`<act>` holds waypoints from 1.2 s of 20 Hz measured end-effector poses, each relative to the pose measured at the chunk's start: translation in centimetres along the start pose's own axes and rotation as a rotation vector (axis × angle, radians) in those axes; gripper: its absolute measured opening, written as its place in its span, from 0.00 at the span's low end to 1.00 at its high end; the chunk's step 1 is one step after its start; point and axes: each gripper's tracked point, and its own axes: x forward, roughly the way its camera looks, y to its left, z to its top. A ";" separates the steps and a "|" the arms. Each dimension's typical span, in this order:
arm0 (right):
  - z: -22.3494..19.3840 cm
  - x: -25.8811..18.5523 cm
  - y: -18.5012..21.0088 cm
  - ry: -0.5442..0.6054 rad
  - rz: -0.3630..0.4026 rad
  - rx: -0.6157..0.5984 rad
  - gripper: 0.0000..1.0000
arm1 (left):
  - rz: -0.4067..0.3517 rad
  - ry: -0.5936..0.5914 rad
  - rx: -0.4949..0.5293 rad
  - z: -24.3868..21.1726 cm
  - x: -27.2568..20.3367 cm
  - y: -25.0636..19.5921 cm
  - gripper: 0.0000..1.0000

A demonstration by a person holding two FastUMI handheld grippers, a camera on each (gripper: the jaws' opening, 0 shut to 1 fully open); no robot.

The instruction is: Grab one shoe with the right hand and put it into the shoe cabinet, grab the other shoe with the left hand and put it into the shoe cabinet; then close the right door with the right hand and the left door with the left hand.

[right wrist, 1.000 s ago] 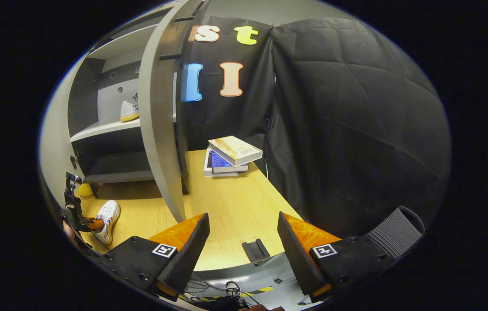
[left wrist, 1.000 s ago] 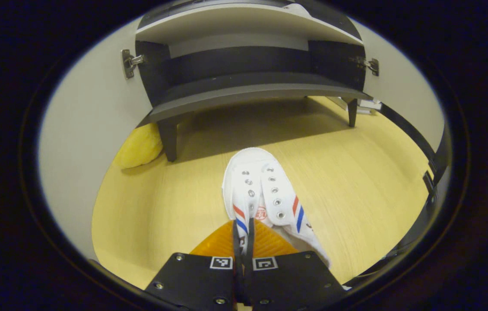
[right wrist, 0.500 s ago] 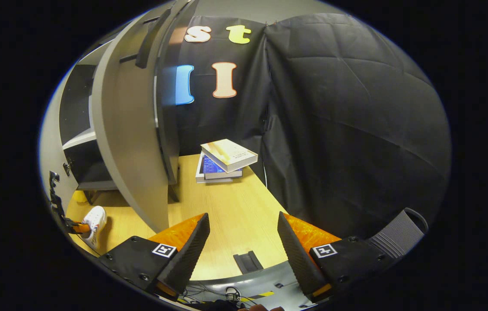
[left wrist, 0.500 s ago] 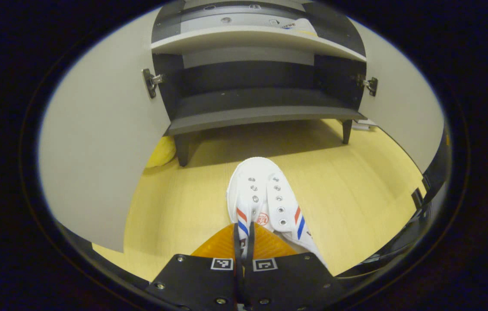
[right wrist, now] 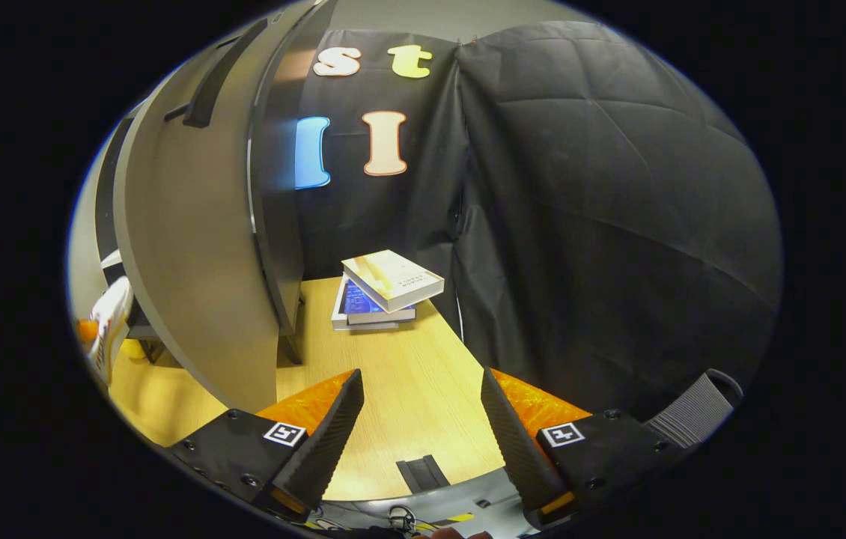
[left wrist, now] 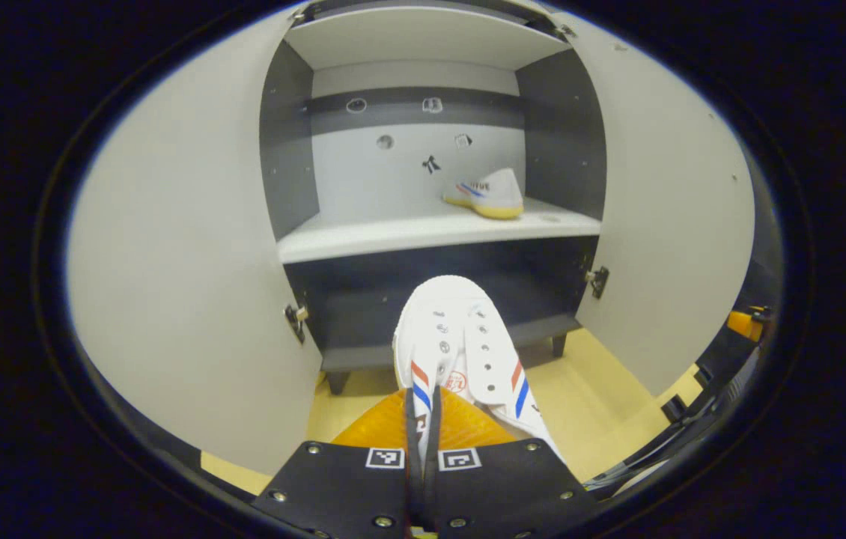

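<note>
My left gripper (left wrist: 421, 408) is shut on the side of a white shoe (left wrist: 460, 352) with red and blue stripes, held off the floor in front of the open shoe cabinet (left wrist: 423, 150). The other white shoe (left wrist: 487, 193) lies on the cabinet's pale shelf (left wrist: 393, 236), at the right. Both doors stand open: the left door (left wrist: 183, 247) and the right door (left wrist: 662, 224). In the right gripper view, my right gripper (right wrist: 423, 419) is open with nothing between its fingers, and the held shoe (right wrist: 110, 322) shows at the far left past the right door (right wrist: 191, 262).
A stack of books (right wrist: 382, 288) lies on the wooden floor (right wrist: 408, 389) by the black cloth wall, right of the cabinet. A small black part (right wrist: 423, 473) lies on the floor near my right gripper. A yellow object (right wrist: 131, 348) sits under the cabinet.
My left gripper has lifted the shoe from the floor up to the cabinet's lower opening, and the upper shelf has come into sight. The right gripper's view has turned slightly.
</note>
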 end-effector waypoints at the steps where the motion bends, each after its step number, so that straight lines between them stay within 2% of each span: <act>1: 0.2 0.2 0.0 -0.003 0.001 -0.002 0.98 | 0.004 -0.043 0.005 0.1 -0.1 0.0 0.01; 4: 0.5 0.2 -0.1 -0.018 -0.004 0.003 0.99 | 0.009 -0.148 0.012 0.1 -0.1 -0.1 0.02; 8: 1.3 -0.1 -0.8 -0.055 -0.018 0.031 0.98 | 0.017 -0.207 -0.047 0.2 0.4 0.1 0.01; 16: 0.7 -2.4 -4.8 -0.089 -0.122 0.082 0.99 | 0.117 -0.353 0.097 1.1 -0.9 -0.2 0.01; 24: -0.6 -5.5 -9.0 -0.093 -0.254 0.134 0.99 | 0.056 -0.290 0.027 0.7 -0.5 0.1 0.01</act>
